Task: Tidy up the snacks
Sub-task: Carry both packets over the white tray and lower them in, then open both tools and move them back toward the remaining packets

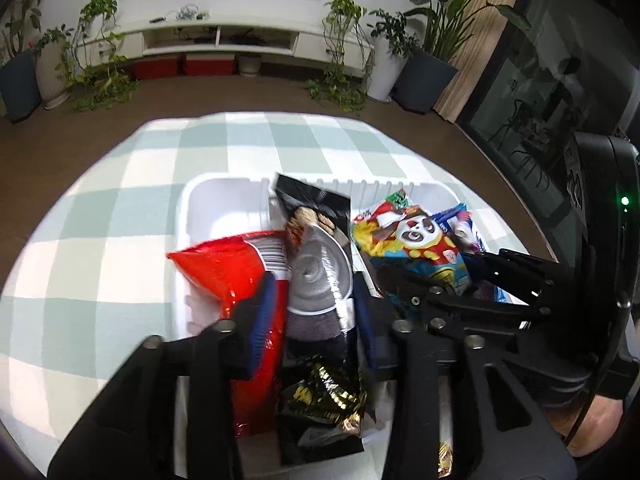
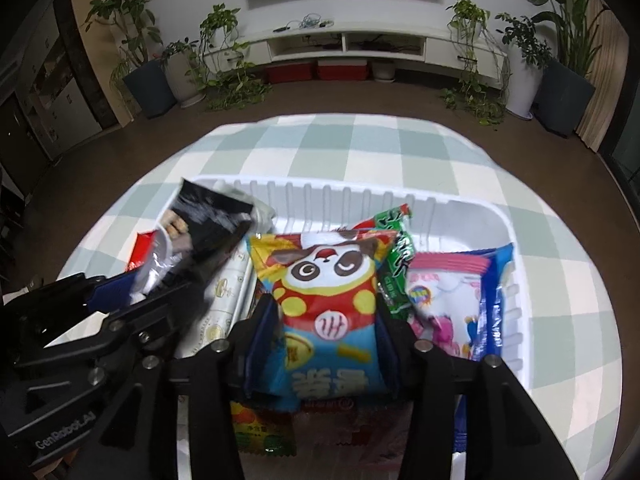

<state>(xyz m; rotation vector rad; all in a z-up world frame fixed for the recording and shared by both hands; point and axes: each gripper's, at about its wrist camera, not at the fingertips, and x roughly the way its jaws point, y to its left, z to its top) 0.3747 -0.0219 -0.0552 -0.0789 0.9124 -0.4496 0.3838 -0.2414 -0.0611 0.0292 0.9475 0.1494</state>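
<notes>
A white plastic basket (image 1: pixel 224 188) (image 2: pixel 500 216) on the checked tablecloth holds several snack packets. My left gripper (image 1: pixel 320 308) points down into its left part. A black packet with a grey bowl picture (image 1: pixel 320 240) (image 2: pixel 208 216) stands tilted between its blue pads (image 1: pixel 264 312), which do not seem to press on it. My right gripper (image 2: pixel 322 320) straddles a panda-print packet (image 2: pixel 328 280) (image 1: pixel 416 236) in the basket's middle, its jaws apart beside the bag. A red packet (image 1: pixel 224 268) lies over the basket's left rim.
A pink-and-white packet (image 2: pixel 444 300) and a green one (image 2: pixel 394 256) lie right of the panda bag. A gold-and-black wrapper (image 1: pixel 324 392) sits near the front. The checked tablecloth (image 2: pixel 360 148) spreads around the basket. Potted plants and a white TV console stand beyond.
</notes>
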